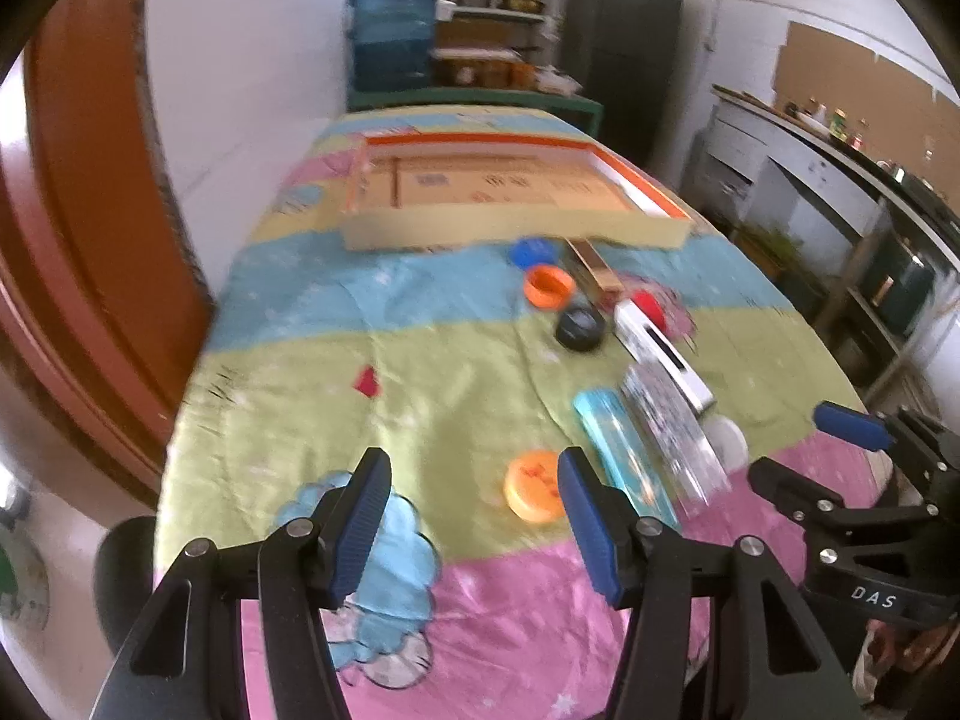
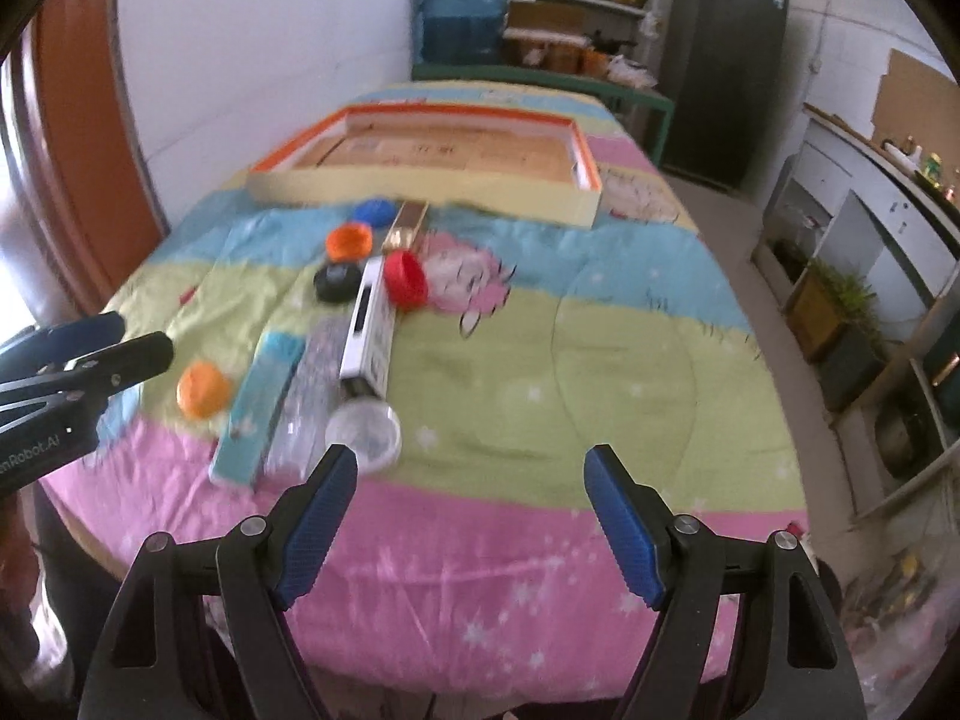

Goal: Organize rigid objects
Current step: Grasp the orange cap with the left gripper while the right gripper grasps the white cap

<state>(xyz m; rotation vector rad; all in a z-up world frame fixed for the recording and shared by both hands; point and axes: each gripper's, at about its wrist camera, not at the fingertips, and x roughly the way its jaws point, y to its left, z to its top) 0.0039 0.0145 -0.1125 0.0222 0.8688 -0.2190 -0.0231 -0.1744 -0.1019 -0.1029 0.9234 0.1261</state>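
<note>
A shallow cardboard box (image 1: 510, 228) (image 2: 420, 192) with an orange rim lies at the far end of the table. In front of it lie caps: blue (image 1: 531, 252) (image 2: 373, 211), orange (image 1: 547, 286) (image 2: 348, 241), black (image 1: 579, 328) (image 2: 336, 282), red (image 1: 648, 303) (image 2: 405, 279), a near orange cap (image 1: 534, 485) (image 2: 203, 389) and a clear lid (image 2: 364, 431). A white box (image 1: 663, 354) (image 2: 369, 327), a teal box (image 1: 624, 456) (image 2: 258, 408), a patterned box (image 1: 675, 435) (image 2: 303, 390) and a gold box (image 1: 594, 267) (image 2: 407, 225) lie alongside. My left gripper (image 1: 474, 516) is open, empty, just short of the near orange cap. My right gripper (image 2: 471, 516) is open, empty, near the clear lid.
The table wears a striped pastel cloth (image 1: 420, 360) (image 2: 540, 360). A brown door (image 1: 90, 240) stands left. A water jug (image 1: 390, 30), shelves and a dark fridge (image 2: 726, 60) stand behind; a counter (image 2: 870, 210) runs along the right.
</note>
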